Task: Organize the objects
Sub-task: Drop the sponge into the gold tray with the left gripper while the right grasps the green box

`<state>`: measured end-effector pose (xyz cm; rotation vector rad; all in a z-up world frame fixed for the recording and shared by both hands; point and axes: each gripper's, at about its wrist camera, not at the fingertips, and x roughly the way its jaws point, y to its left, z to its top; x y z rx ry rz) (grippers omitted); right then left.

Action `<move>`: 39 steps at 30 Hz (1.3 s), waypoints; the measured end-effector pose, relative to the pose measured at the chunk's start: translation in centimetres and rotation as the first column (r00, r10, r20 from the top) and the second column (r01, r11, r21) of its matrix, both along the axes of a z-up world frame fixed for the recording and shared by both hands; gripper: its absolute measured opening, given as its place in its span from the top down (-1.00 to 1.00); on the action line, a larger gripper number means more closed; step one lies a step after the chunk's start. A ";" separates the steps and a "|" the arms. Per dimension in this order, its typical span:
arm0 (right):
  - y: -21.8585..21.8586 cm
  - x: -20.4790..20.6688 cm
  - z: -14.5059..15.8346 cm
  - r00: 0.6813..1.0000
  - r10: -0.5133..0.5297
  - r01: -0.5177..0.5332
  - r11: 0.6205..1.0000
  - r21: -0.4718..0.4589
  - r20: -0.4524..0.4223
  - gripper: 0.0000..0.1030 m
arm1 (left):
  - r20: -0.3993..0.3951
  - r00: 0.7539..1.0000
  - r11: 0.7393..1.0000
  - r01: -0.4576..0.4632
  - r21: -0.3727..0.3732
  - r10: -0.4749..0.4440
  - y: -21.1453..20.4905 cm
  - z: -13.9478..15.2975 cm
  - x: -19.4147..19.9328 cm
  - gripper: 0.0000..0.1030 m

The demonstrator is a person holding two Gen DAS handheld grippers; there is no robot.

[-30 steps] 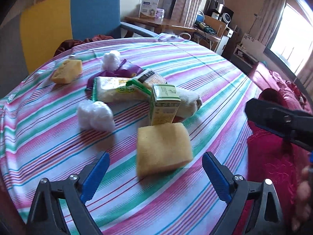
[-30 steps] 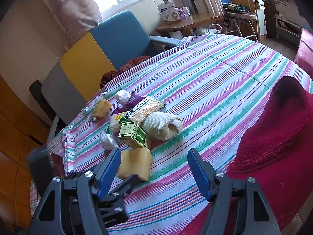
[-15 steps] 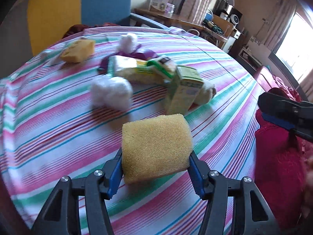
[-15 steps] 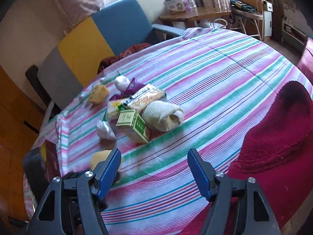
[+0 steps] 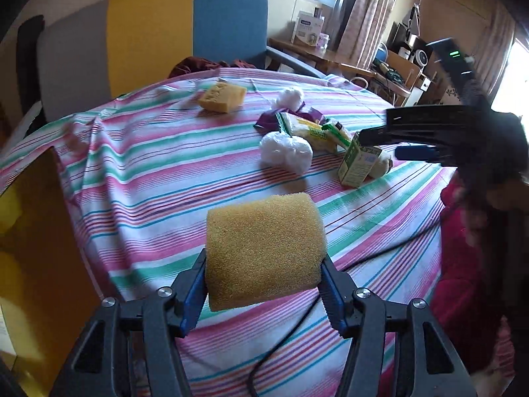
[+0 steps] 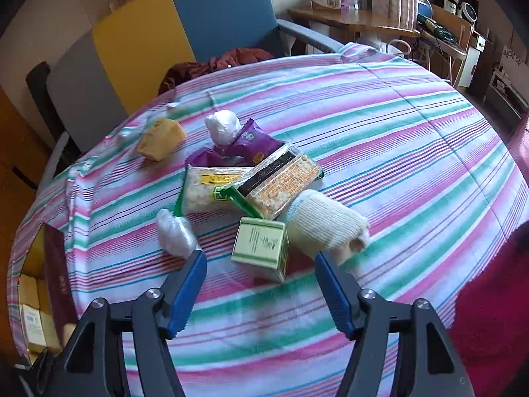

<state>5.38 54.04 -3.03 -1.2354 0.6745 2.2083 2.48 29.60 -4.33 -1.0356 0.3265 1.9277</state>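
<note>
A yellow, coarse-pored foam sponge block (image 5: pixel 264 251) is being held clear of the striped cloth, clenched between the blue pads of the left claw (image 5: pixel 263 273), whose grip is visibly squeezing its two sides. The round desk under its pink, green and white striped cloth (image 5: pixel 148 178) is lying beneath it, and an open box with yellow inner walls (image 5: pixel 29 231) is showing at the desk's left edge; that box is being judged the likely place for the sponge, though this cannot be confirmed.

The right claw (image 6: pixel 261 283) is being lowered toward a small green-and-cream carton (image 6: pixel 261 246); its jaws are closing, the carton is sitting just ahead of the blue pads, and nothing is being pressed yet. Touching the carton's right side, a cream knitted roll (image 6: pixel 325 228) is lying; a crumpled clear plastic ball (image 6: pixel 175 233) is resting just beside the left pad. Behind them two green-edged cracker packets (image 6: pixel 264 185), a purple snack wrapper (image 6: pixel 251 139), a second plastic ball (image 6: pixel 223 125) and a second yellow sponge wedge (image 6: pixel 162 139) are being left untouched.

For a clean pick, the pads are best being centred on the carton's flat sides, kept clear of the knitted roll and plastic ball. The soft sponge is best being carried level and let go only once over its box.
</note>
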 end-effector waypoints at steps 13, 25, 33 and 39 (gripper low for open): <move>-0.1 -0.9 -1.4 0.999 0.046 -0.047 0.997 0.062 0.017 0.43 | 0.024 0.989 0.984 -0.149 0.101 0.148 -8.1 3.2 -1.7 -0.20; -1.5 -1.0 0.2 0.993 0.112 -0.106 0.988 0.111 -0.049 0.43 | -0.007 0.842 0.842 -0.539 -0.005 0.539 -24.0 2.4 -5.4 -0.20; -2.3 -1.0 0.5 0.989 0.138 -0.129 0.982 0.137 -0.058 0.43 | -0.046 0.788 0.784 -0.615 -0.089 0.614 -27.8 0.2 -5.5 -0.24; -2.7 -1.0 0.6 0.987 0.149 -0.139 0.979 0.152 -0.057 0.43 | -0.058 0.776 0.769 -0.630 -0.110 0.628 -28.2 -1.0 -5.3 -0.32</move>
